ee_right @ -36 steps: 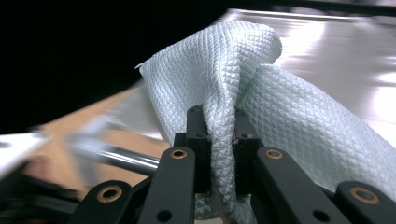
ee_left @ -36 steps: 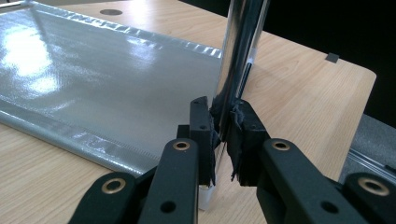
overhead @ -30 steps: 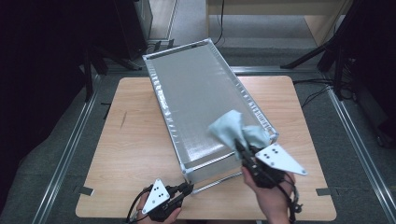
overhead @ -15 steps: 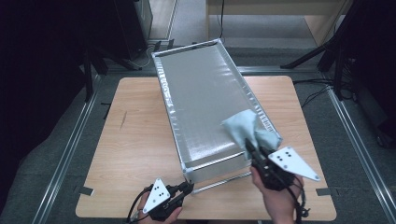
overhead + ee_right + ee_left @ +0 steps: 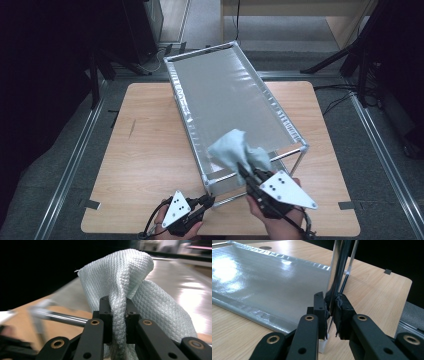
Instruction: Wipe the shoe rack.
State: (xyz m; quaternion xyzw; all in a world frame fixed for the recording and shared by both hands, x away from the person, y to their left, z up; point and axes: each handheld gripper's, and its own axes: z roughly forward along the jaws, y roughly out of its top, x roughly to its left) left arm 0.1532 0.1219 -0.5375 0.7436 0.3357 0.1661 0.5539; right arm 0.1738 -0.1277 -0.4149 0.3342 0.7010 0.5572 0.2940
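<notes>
— What's the right claw [image 5: 243, 169] got hold of?

— A pale blue quilted cloth [image 5: 239, 152]. In the right gripper view the jaws are pinched tight on a fold of the cloth [image 5: 130, 290], and the rest bunches up above and spills down either side of them.

— And where does that cloth sit against the rack?

— On the silvery sheet [image 5: 230, 100] that forms the top of the metal-framed rack [image 5: 290, 131], at the rack's near end, close to its near right corner. The claw comes in over the near rail, with the person's right hand [image 5: 272, 215] just on this side of the rack.

— The left claw [image 5: 209, 200]?

— Down low at the rack's near left corner. In the left gripper view it is closed on the shiny upright leg [image 5: 338, 270] there, one black pad pressed to each side of the tube, just above the small white foot [image 5: 323, 345] that stands on the bench [image 5: 374, 287]. A lower silvery sheet [image 5: 267, 282] stretches away behind that leg.

— Is the rack square to the bench?

— No, it lies at a slant across the wooden bench [image 5: 145, 150], its far end reaching past the bench's back edge.
</notes>
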